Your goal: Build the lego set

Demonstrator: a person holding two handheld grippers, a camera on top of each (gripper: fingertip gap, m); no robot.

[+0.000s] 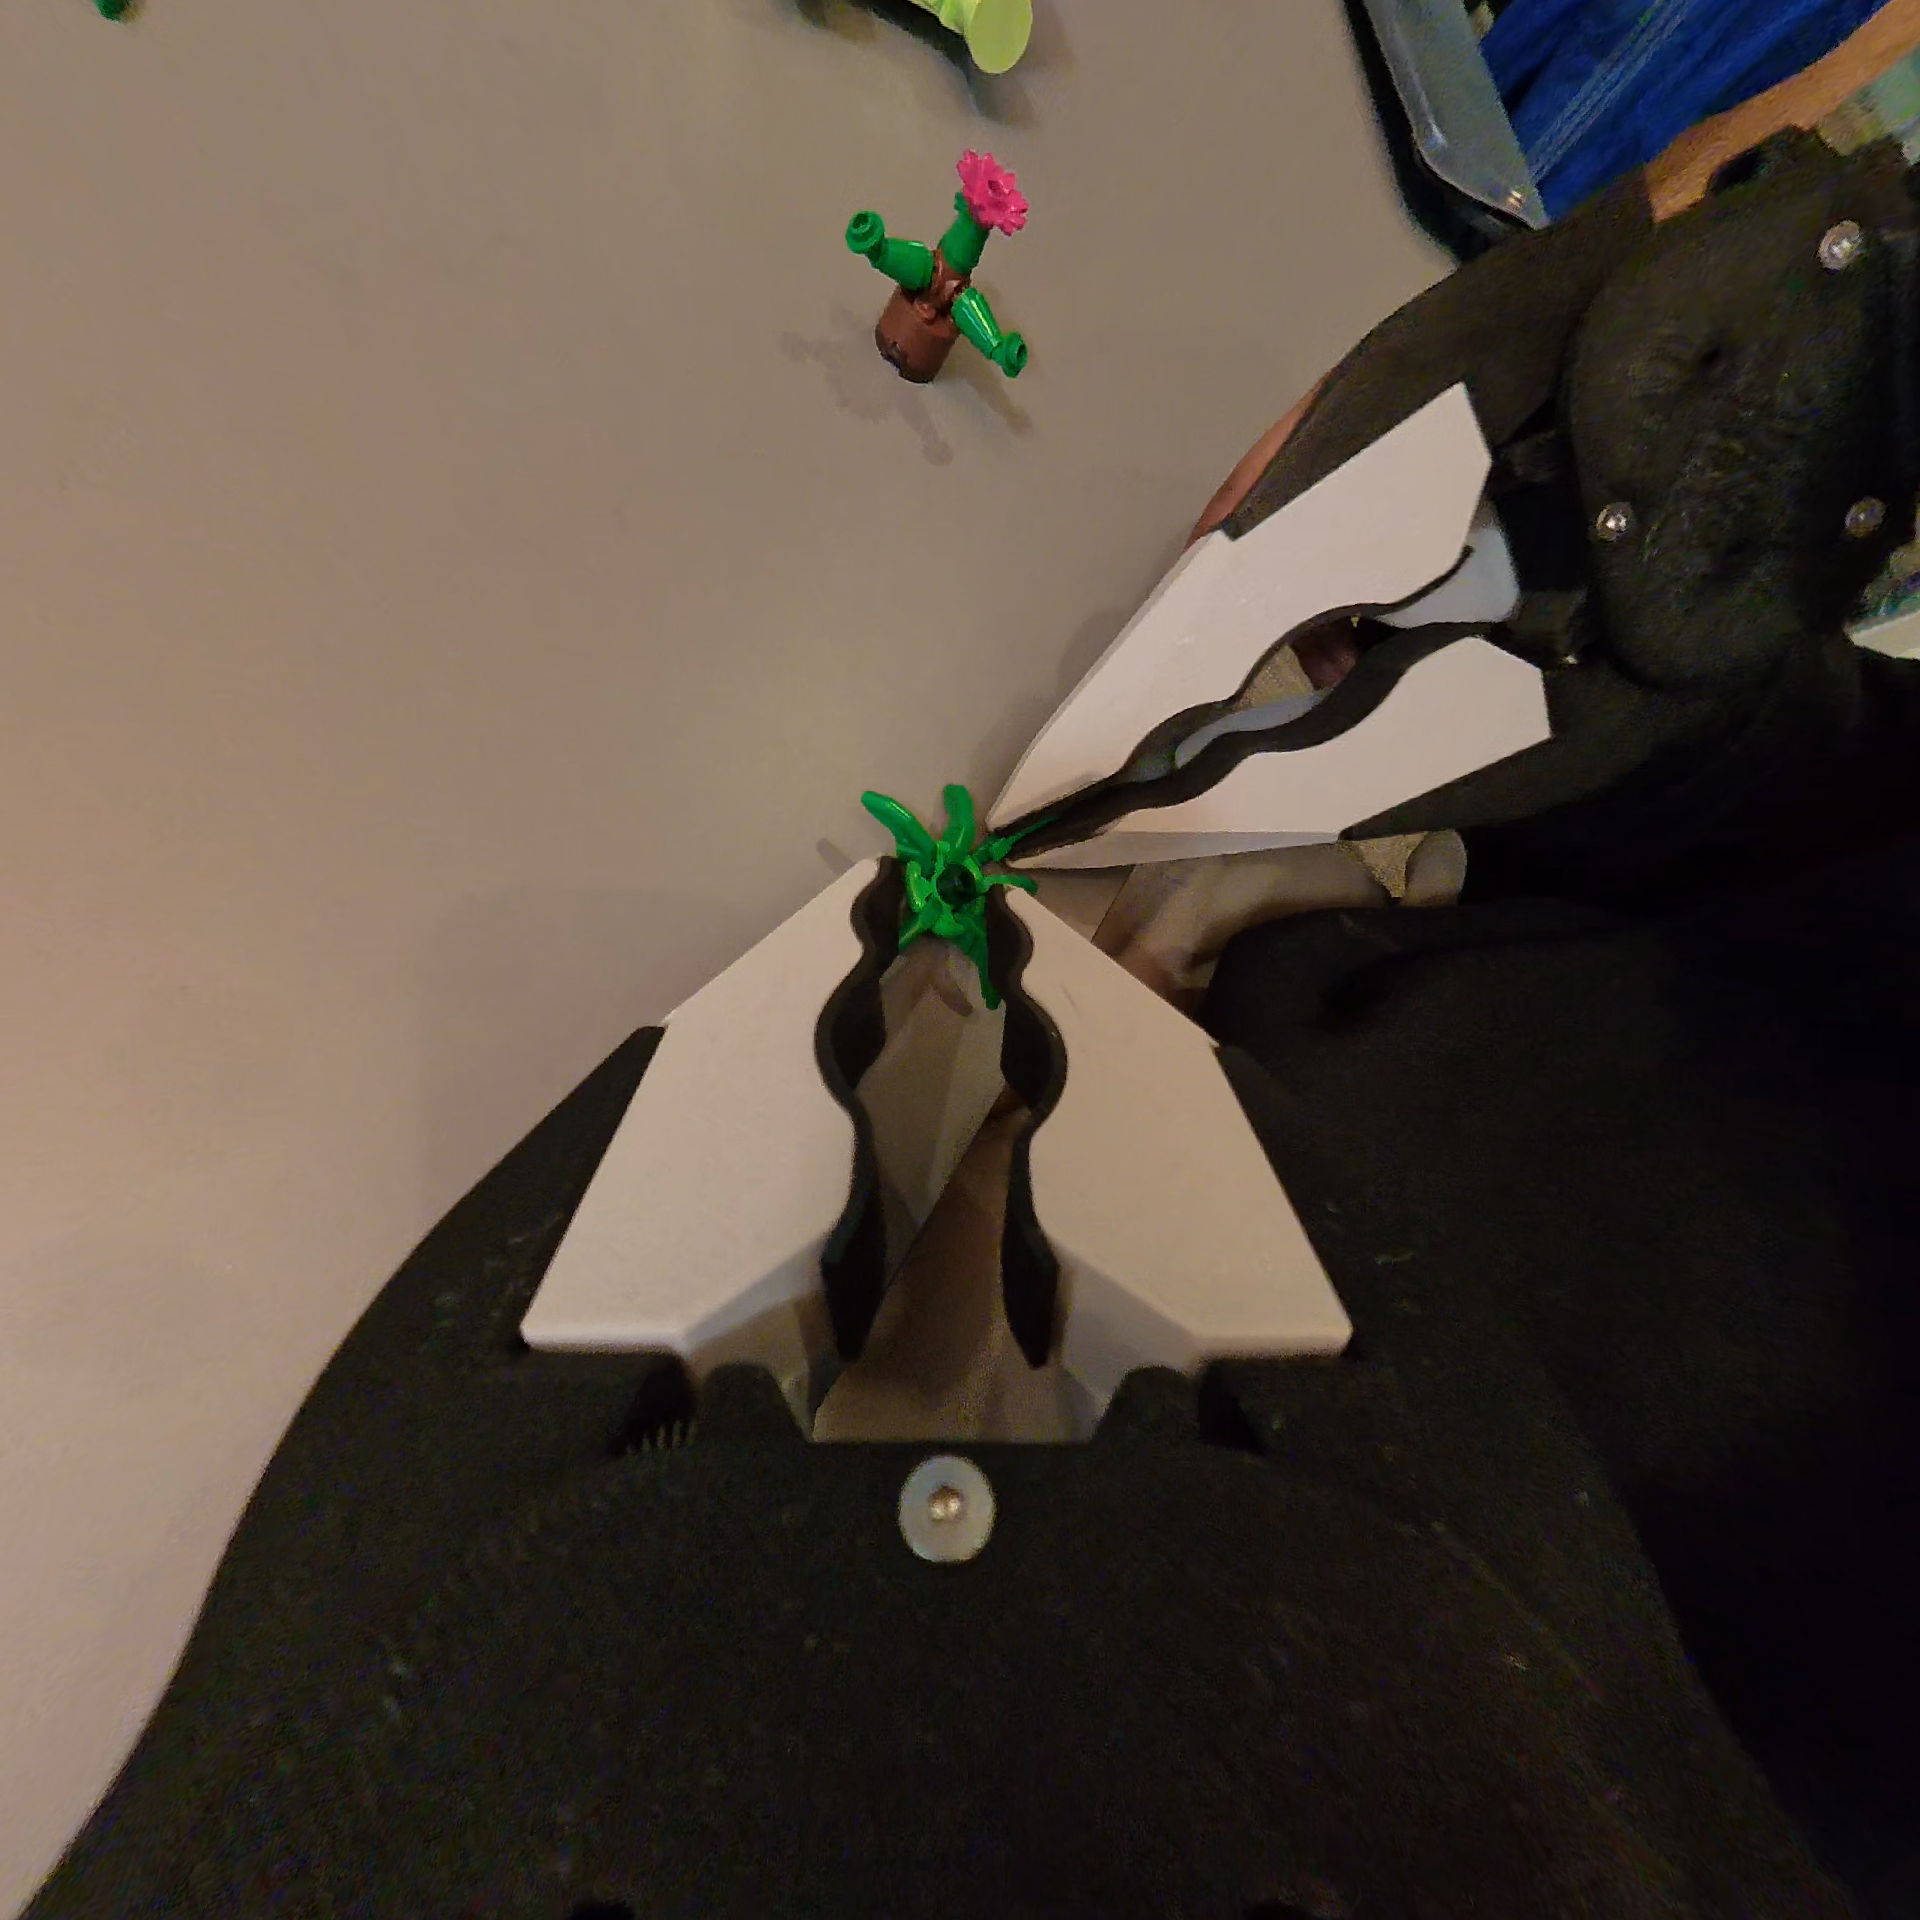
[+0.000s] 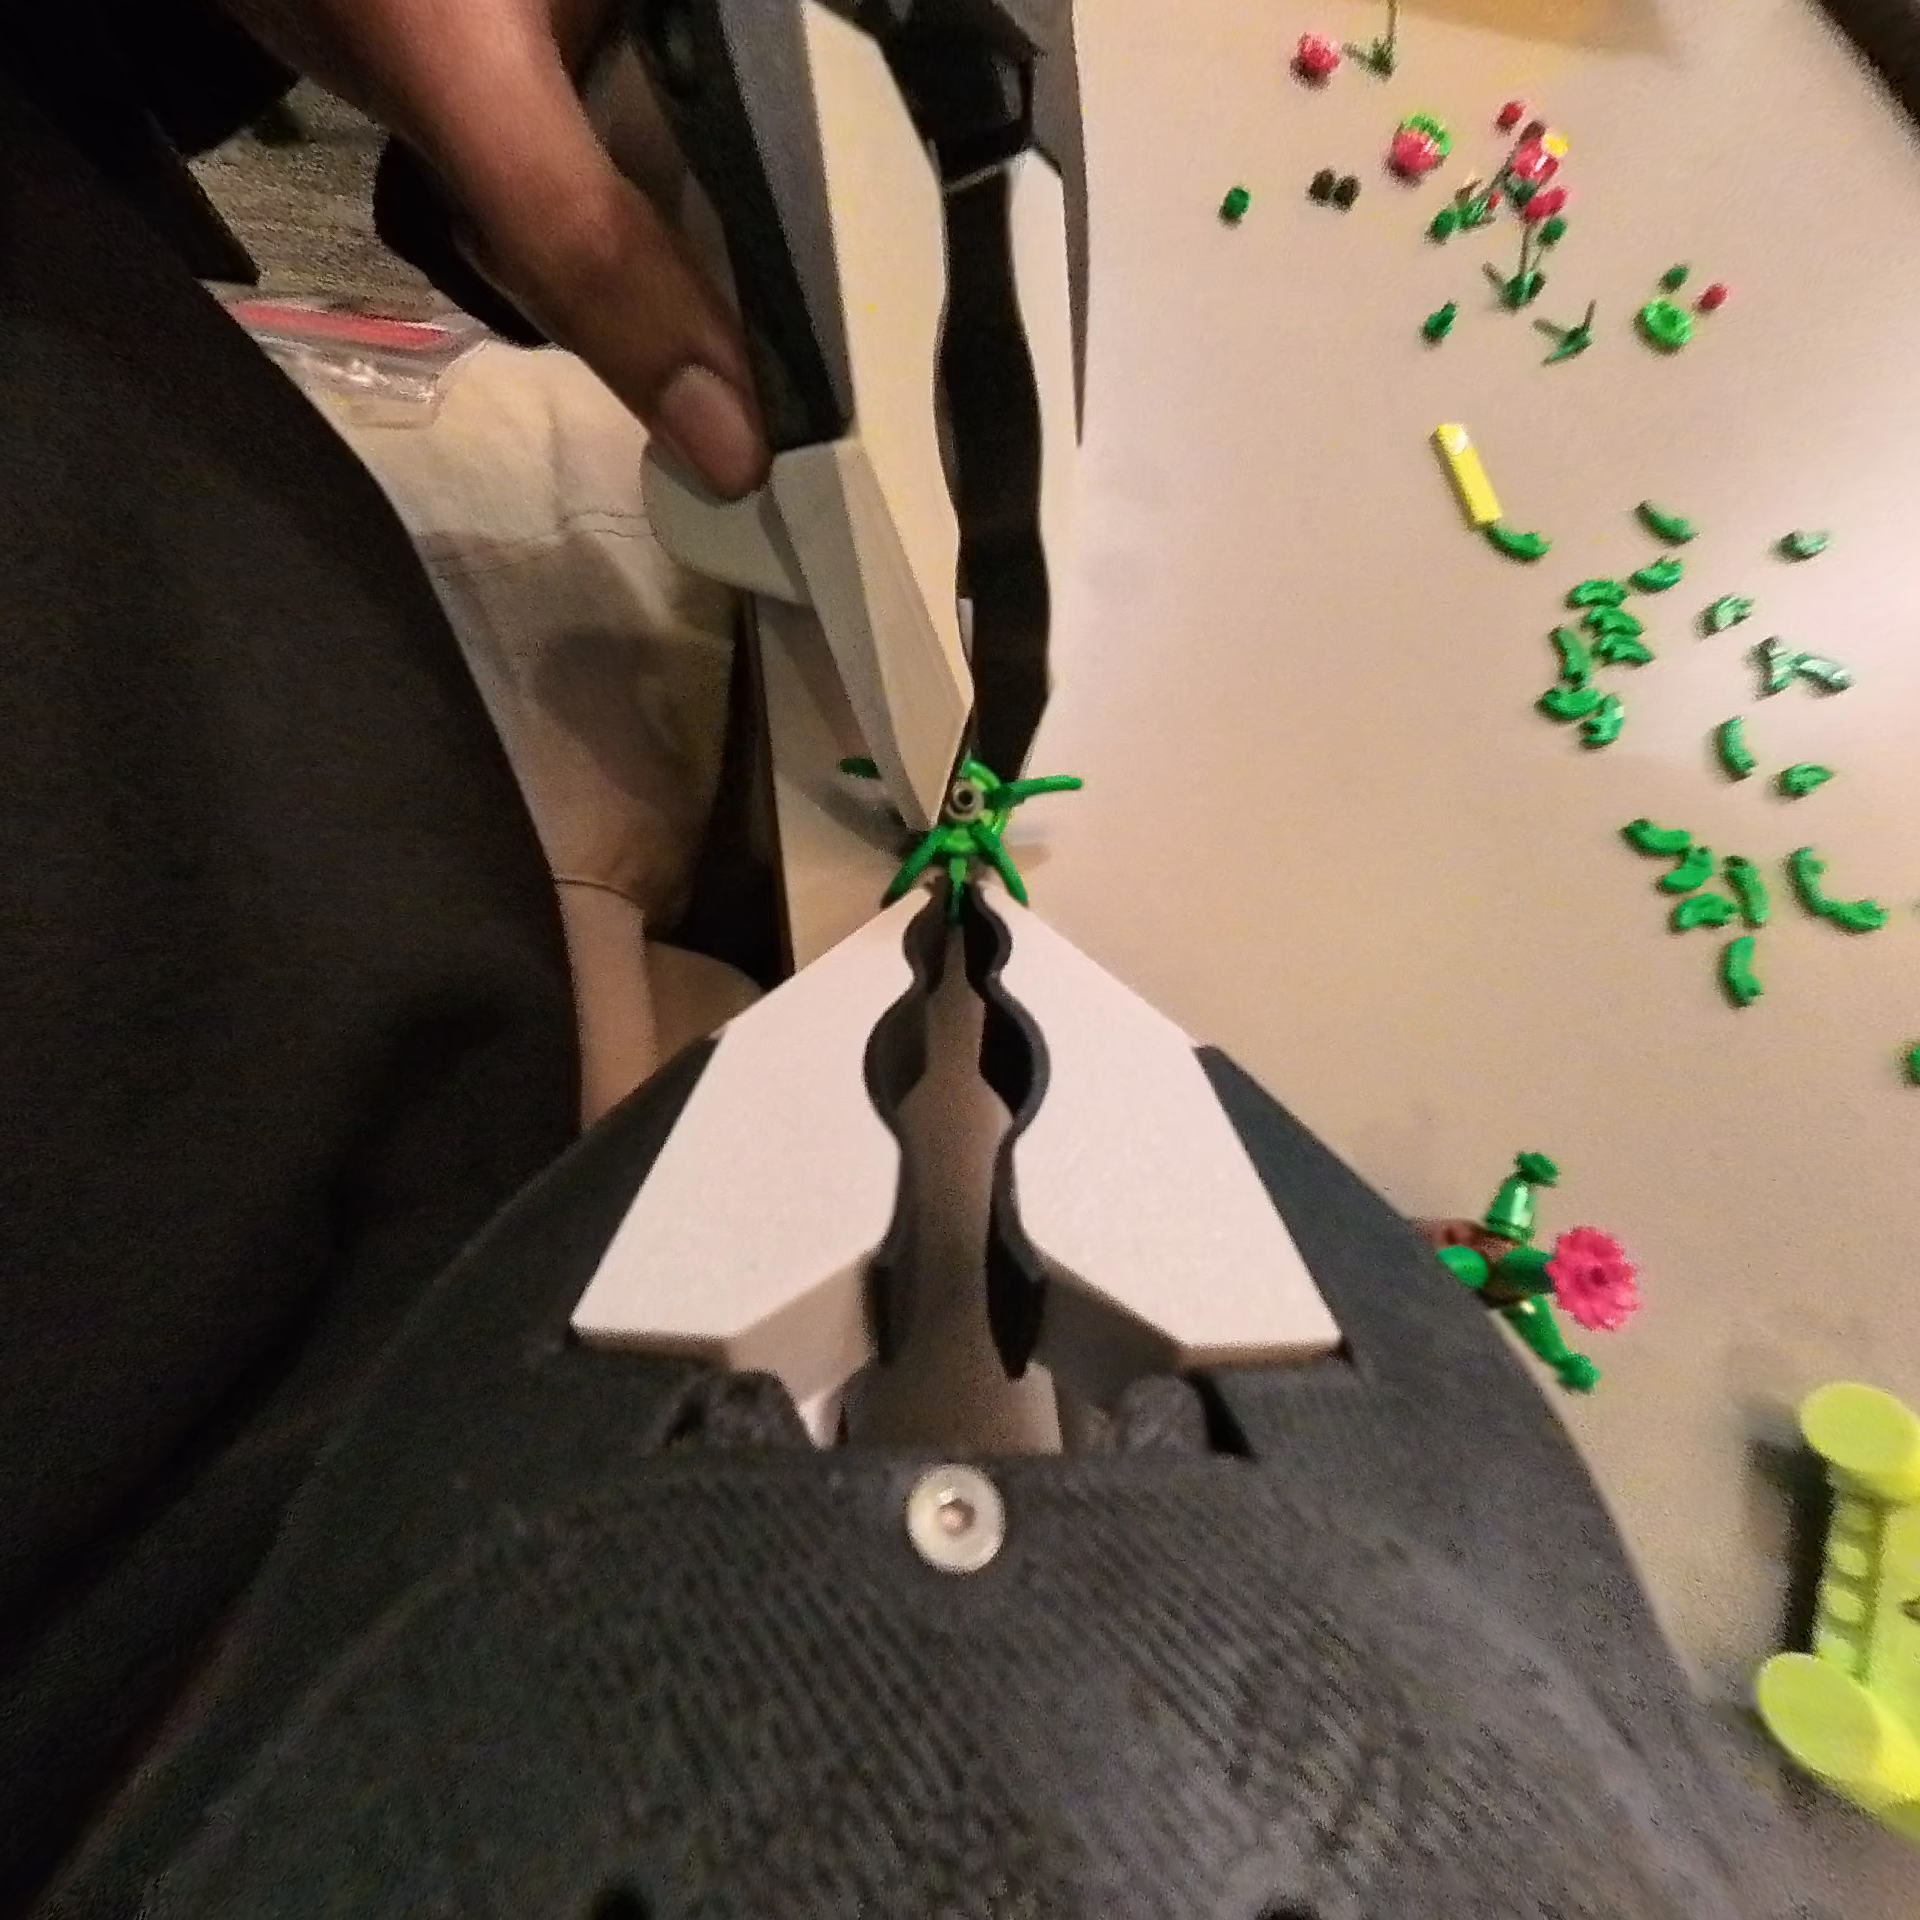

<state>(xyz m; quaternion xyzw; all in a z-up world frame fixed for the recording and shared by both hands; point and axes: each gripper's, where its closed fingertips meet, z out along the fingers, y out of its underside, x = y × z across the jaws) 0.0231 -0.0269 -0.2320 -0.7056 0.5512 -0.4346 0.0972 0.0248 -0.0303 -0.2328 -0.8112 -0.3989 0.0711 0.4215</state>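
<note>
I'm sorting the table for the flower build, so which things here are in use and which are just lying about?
In use:
left tongs
right tongs
green leafy piece, gripped by both

Lying about:
small pink-flowered plant
loose green leaf pieces
yellow bar
lime-yellow part

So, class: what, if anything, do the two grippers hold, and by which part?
Both hold one small green leaf cluster: the left gripper pinches its hub, the right gripper nips one leaf tip.

leaf cluster [image 1: 951, 894] between both gripper tips
</note>
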